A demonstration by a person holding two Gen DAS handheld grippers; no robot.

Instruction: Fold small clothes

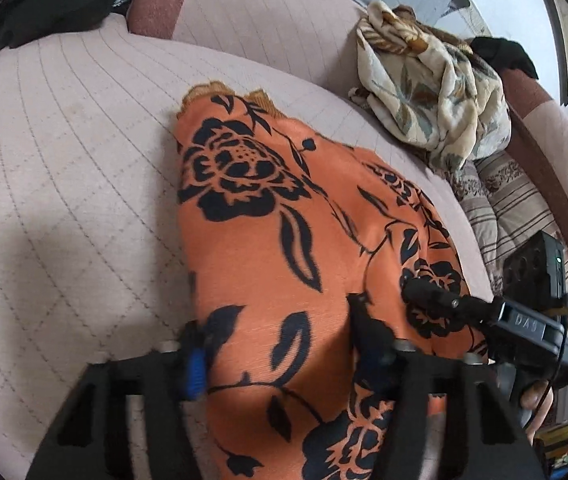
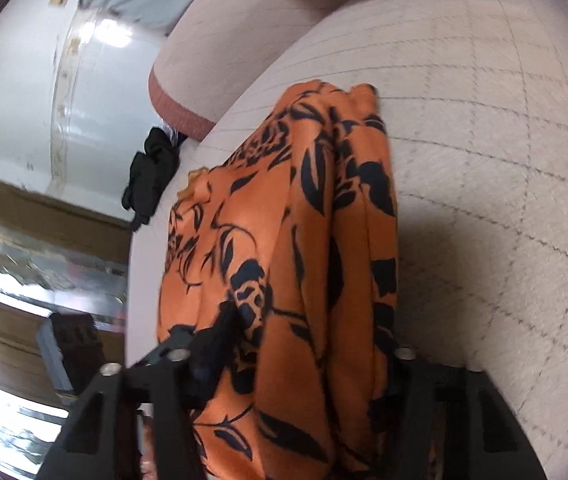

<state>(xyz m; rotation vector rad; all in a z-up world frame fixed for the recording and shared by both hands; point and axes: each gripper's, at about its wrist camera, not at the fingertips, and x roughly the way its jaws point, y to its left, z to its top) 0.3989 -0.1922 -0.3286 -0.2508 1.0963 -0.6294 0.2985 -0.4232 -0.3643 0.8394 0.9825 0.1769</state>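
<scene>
An orange garment (image 1: pixel 284 208) with a black flower print lies lengthwise on the pale quilted sofa seat (image 1: pixel 64 160). My left gripper (image 1: pixel 280 332) stands over its near end. The blue-padded finger is at the cloth's left edge, the other finger rests on the cloth, and the cloth lies flat between them. In the right wrist view the orange garment (image 2: pixel 296 220) is gathered into long folds. My right gripper (image 2: pixel 308 344) straddles those folds, jaws halfway apart. One right gripper finger (image 1: pixel 428 294) lies on the garment's right side, and a hand holds that tool.
A crumpled cream leaf-print blanket (image 1: pixel 432 92) sits at the sofa's back right, with a striped cushion (image 1: pixel 516 208) and a black device (image 1: pixel 536 268) beside it. Black clothing (image 1: pixel 44 8) lies at the far left corner. The seat's edge (image 2: pixel 136 280) drops to the floor.
</scene>
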